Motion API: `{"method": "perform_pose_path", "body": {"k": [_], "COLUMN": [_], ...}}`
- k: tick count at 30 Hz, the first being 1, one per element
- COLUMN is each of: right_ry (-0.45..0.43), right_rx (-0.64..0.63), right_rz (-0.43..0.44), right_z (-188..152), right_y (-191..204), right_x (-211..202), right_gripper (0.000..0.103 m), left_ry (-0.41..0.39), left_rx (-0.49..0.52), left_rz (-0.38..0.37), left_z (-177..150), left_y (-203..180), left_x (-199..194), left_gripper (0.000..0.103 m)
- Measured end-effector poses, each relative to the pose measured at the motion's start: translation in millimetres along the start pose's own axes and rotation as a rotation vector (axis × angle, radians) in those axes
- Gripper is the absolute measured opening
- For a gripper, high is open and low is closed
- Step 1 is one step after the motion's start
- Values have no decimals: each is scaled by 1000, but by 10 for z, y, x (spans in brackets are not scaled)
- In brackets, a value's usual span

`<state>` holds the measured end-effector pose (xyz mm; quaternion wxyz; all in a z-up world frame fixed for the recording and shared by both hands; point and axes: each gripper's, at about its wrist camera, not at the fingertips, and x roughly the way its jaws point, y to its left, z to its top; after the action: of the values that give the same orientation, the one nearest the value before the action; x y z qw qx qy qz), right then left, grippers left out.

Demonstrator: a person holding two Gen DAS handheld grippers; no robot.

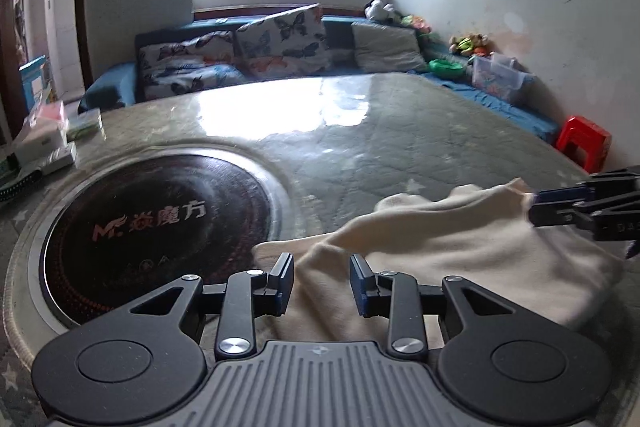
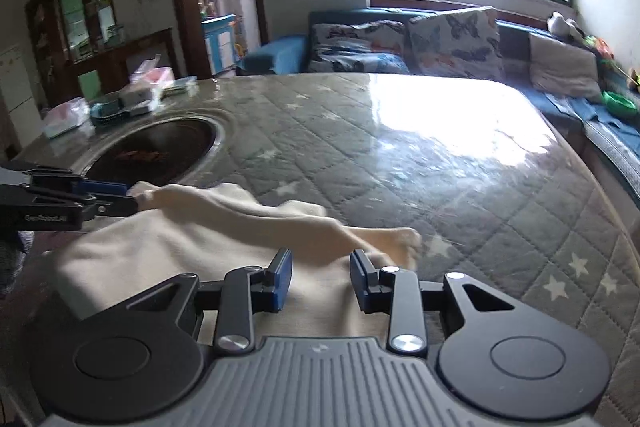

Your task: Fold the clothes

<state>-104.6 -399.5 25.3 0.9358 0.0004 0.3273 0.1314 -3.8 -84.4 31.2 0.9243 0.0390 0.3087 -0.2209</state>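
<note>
A cream garment (image 1: 460, 247) lies bunched on the quilted grey table cover, also in the right wrist view (image 2: 192, 239). My left gripper (image 1: 322, 283) is open just above the garment's near edge, its fingers apart with cloth below them. It shows from the side in the right wrist view (image 2: 132, 197), at the garment's left corner. My right gripper (image 2: 320, 279) is open over the garment's right part. It shows in the left wrist view (image 1: 534, 207) at the garment's far right corner; whether it touches the cloth there is unclear.
A round black induction hob (image 1: 160, 231) is set in the table left of the garment. Boxes and packets (image 1: 52, 135) sit at the table's far left. A sofa with butterfly cushions (image 1: 248, 47) and a red stool (image 1: 584, 143) stand beyond the table.
</note>
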Motion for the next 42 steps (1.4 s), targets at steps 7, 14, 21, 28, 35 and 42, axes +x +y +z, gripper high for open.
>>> {"method": "perform_pose_path", "body": {"k": [7,14,21,28,35,42], "right_ry": [-18,32,-9,3,33,28], "right_rx": [-92,-252,-339,-520,-660,-532], "right_rz": [125,139,190,281,232,233], "right_z": [-28,-222,-72,-123,-283,-181], "right_y": [478,871,1135,1691,2029,1872], "right_x": [-107,-74,-181,-65,112,89], "right_gripper": [32,32,32,45,45,18], "left_ry": [0,-15,-3,11,51,80], "left_rx": [34,58,-93,-226,-377,-537], "left_rz": [-1,25,56,87,3,-79], "left_z": [-124,-214,-220,-250,-310,-278], "left_y": [-134,-138,192,499,587,577], "left_x": [-101,-178,-299,-477,-497,-392], "left_gripper": [35,41,44,57,60,67]}}
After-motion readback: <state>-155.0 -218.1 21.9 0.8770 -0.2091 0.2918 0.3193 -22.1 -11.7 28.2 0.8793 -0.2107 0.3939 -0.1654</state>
